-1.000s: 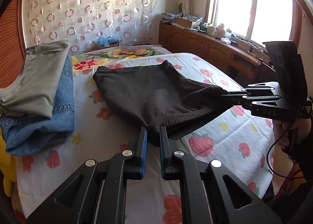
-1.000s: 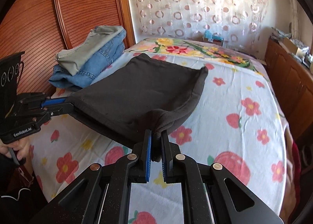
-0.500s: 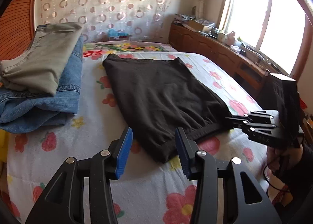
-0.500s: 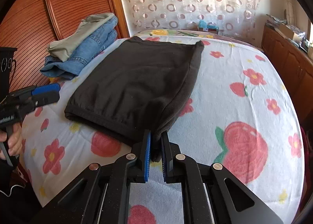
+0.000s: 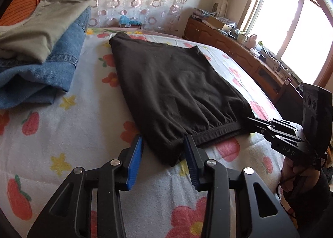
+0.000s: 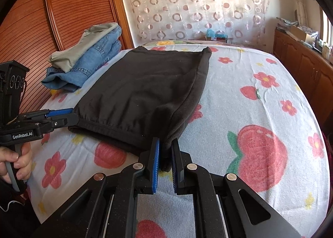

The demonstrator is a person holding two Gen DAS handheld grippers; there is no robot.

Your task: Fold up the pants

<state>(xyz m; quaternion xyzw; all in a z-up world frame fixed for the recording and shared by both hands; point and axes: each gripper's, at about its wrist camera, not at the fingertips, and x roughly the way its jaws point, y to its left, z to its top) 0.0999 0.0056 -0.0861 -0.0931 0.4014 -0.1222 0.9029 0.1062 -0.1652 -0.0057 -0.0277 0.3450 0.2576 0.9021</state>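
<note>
The black pants (image 5: 177, 90) lie folded flat on the flowered bedspread (image 5: 62, 134), waistband toward me. They also show in the right wrist view (image 6: 143, 88). My left gripper (image 5: 163, 150) is open, its blue pads either side of the near waistband corner, not gripping it. My right gripper (image 6: 165, 152) has its jaws a narrow gap apart around the other waistband corner, which sits loosely between the pads. The right gripper appears in the left wrist view (image 5: 251, 121), and the left gripper in the right wrist view (image 6: 70, 115).
A stack of folded clothes, olive pants (image 5: 39, 27) on blue jeans (image 5: 47, 71), sits at the left of the bed by the wooden headboard (image 6: 62, 19). A wooden cabinet (image 5: 239, 50) with clutter runs along the right under the window.
The pants were held up and lowered flat onto the bed. My left gripper opened and let go half a second ago. My right gripper's jaws have now parted slightly.
</note>
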